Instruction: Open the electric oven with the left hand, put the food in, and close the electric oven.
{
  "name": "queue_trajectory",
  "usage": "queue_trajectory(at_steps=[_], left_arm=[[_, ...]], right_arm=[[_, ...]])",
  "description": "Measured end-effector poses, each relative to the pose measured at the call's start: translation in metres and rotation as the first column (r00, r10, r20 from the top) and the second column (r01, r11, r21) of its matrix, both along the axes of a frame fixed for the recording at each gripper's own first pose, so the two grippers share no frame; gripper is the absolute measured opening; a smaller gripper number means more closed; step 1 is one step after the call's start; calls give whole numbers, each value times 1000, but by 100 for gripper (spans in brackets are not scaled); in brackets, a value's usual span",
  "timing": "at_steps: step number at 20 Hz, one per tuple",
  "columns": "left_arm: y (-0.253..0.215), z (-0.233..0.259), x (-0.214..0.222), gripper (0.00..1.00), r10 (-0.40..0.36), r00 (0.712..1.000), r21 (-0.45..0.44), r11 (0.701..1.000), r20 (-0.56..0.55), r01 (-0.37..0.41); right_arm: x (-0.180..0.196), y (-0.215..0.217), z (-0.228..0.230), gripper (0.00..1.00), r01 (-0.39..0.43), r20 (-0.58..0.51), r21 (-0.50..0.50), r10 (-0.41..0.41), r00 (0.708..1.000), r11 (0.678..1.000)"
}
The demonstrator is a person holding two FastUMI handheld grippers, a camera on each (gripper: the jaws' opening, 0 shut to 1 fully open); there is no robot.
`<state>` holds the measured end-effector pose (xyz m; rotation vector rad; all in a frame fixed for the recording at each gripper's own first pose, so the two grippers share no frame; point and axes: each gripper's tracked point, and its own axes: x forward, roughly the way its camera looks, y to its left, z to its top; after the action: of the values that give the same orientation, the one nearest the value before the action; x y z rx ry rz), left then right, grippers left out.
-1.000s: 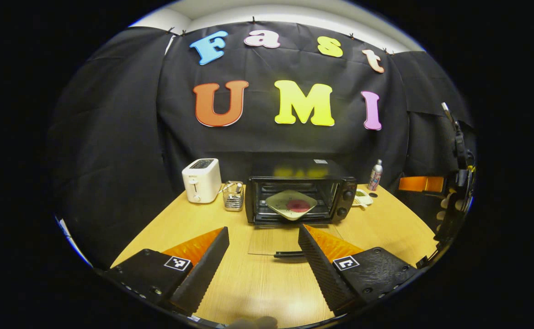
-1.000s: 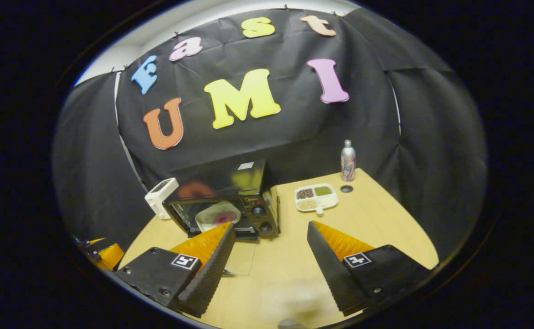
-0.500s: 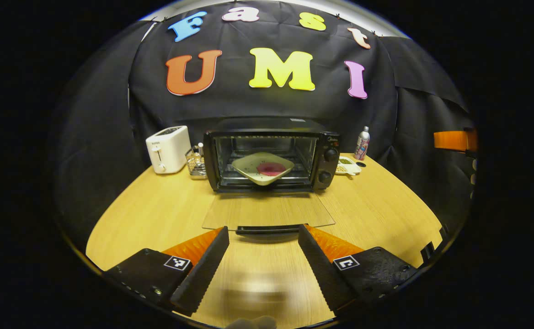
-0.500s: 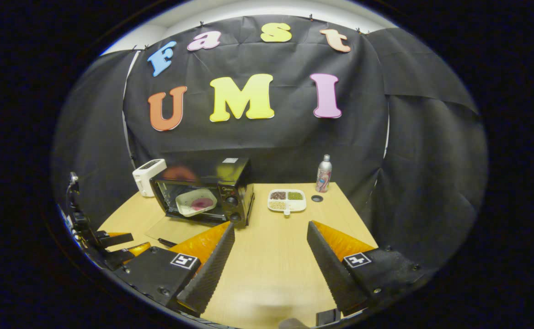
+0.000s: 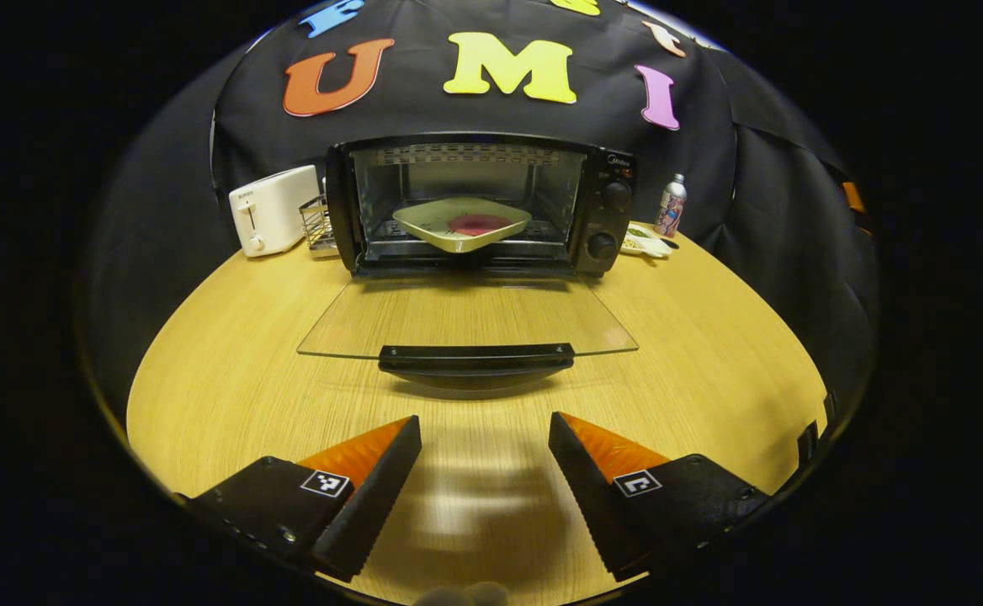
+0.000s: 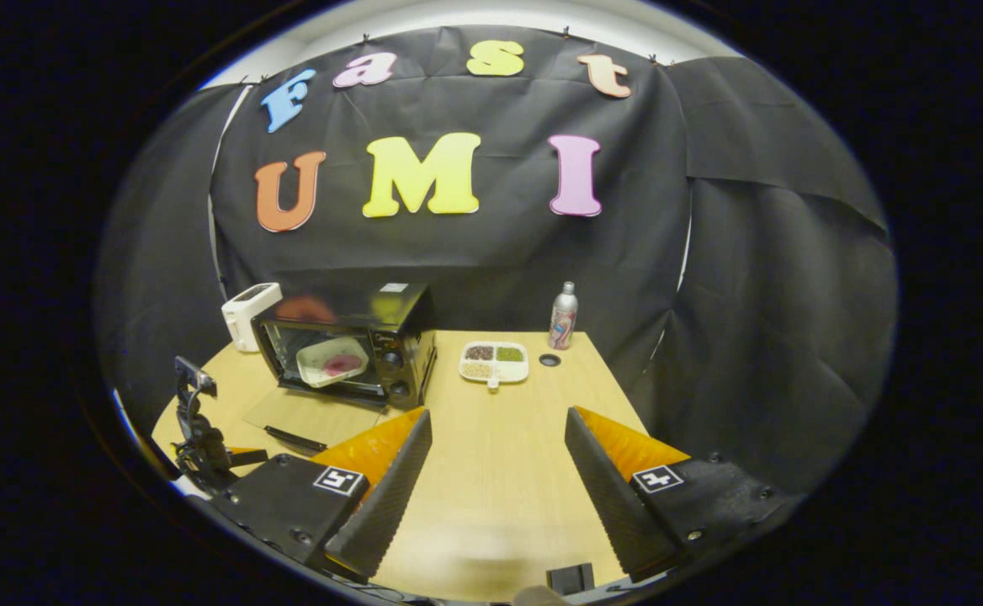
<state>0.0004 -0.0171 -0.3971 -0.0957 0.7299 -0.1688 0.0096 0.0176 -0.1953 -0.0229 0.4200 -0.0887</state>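
Observation:
The black electric oven [image 5: 609, 210] stands at the back of the wooden table [image 5: 231, 370], its glass door [image 5: 466, 316] folded down flat with the dark handle [image 5: 475, 358] nearest me. Inside on the rack sits a pale square plate [image 5: 433, 225] with a red piece of food [image 5: 476, 224]. My left gripper [image 5: 485, 425] is open, low over the table just short of the handle. In the right gripper view the oven [image 6: 403, 337] with the plate [image 6: 315, 358] is at the left. My right gripper [image 6: 498, 419] is open and holds nothing, over the table's near middle.
A white toaster [image 5: 266, 209] and a wire holder [image 5: 315, 224] stand left of the oven. Right of it are a divided snack tray [image 6: 494, 362], a small bottle [image 6: 563, 316] and a dark cap [image 6: 549, 360]. The other gripper [image 6: 205, 438] shows at the left edge.
My left gripper has dropped lower and moved in toward the open door's handle, so the oven looms larger. My right gripper has drawn back and turned slightly right, away from the oven.

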Motion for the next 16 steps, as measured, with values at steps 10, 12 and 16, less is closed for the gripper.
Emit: queue_trajectory(at_steps=[10,12,16], left_arm=[[0,-19,19,98,14,1000,32,999,-14,-13],[1,-19,25,98,14,1000,38,999,-14,-14],[1,-20,37,98,22,1000,35,999,-11,-21]], right_arm=[[-9,-5,-3,100,22,-26,-32,-23,999,999],[-10,-7,-3,96,26,-28,-26,-27,999,999],[-8,-11,-5,100,30,-50,-30,-31,998,999]])
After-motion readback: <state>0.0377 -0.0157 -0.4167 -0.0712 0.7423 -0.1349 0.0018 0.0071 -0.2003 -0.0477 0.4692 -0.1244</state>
